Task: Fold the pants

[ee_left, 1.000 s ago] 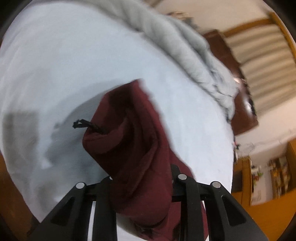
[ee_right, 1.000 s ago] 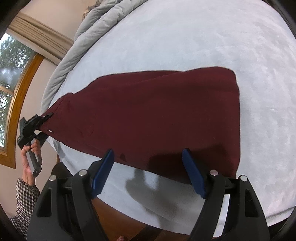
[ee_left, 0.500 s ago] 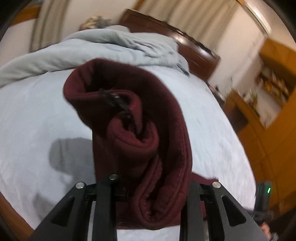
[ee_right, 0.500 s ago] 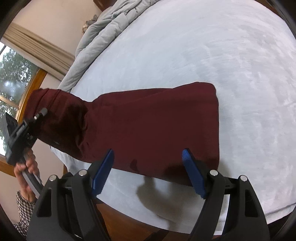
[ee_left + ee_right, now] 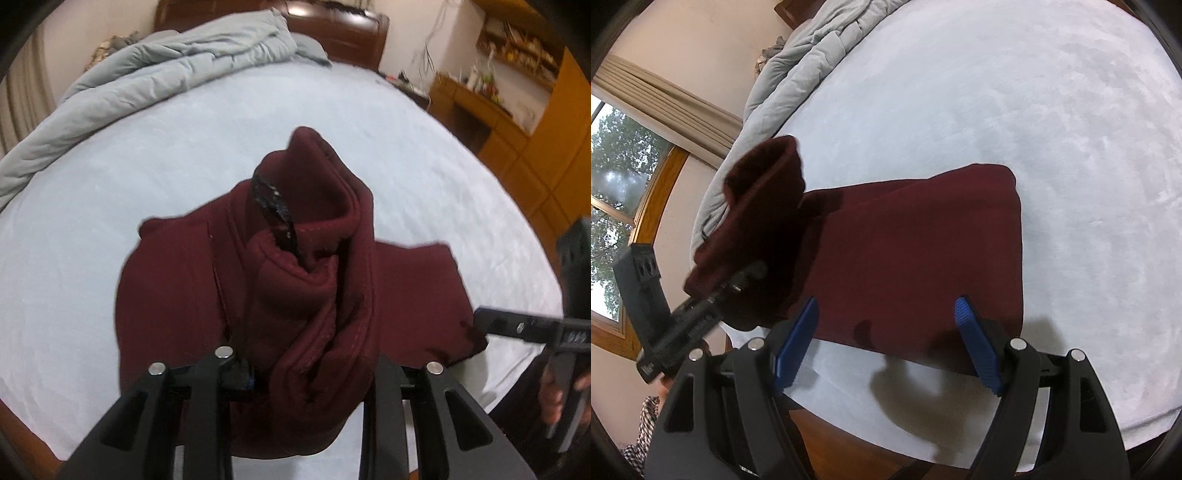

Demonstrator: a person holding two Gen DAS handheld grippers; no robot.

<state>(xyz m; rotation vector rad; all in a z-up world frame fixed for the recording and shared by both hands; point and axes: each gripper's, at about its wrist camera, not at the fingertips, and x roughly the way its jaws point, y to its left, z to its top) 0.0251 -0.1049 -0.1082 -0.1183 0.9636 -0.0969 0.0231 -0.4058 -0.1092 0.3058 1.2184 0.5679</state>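
the maroon pants (image 5: 916, 258) lie on the pale sheet of the bed (image 5: 1015, 110), near its lower edge. the right wrist view shows what the other cannot: most of the garment spread flat, with a straight edge toward 3 o'clock, and one end raised off the sheet at about 9 o'clock, where it hangs bunched from the left gripper (image 5: 738, 284). a hand and a bit of checked sleeve (image 5: 646, 424) show below that gripper, at 8 o'clock.

the left wrist view gives the close side of that grip. the bunched end of the pants fills the middle of the picture, rolled on itself, with a black drawstring (image 5: 275, 210) running down into the fold. the cloth sits between the left gripper's fingers (image 5: 207, 398), which pinch the roll while their jaws are easing apart. behind the roll the flat part of the pants spreads to both sides on the sheet.

the right gripper (image 5: 886, 347) hovers over the near edge of the flat cloth; its blue fingers (image 5: 798, 343) stand wide apart with nothing between them (only their shadow falls on the sheet). in the left wrist view it shows only as a black finger at 3 o'clock, its tip just beside the cloth's corner.

a rumpled grey duvet (image 5: 147, 81) is heaped at the far end of the bed, toward 11 o'clock.
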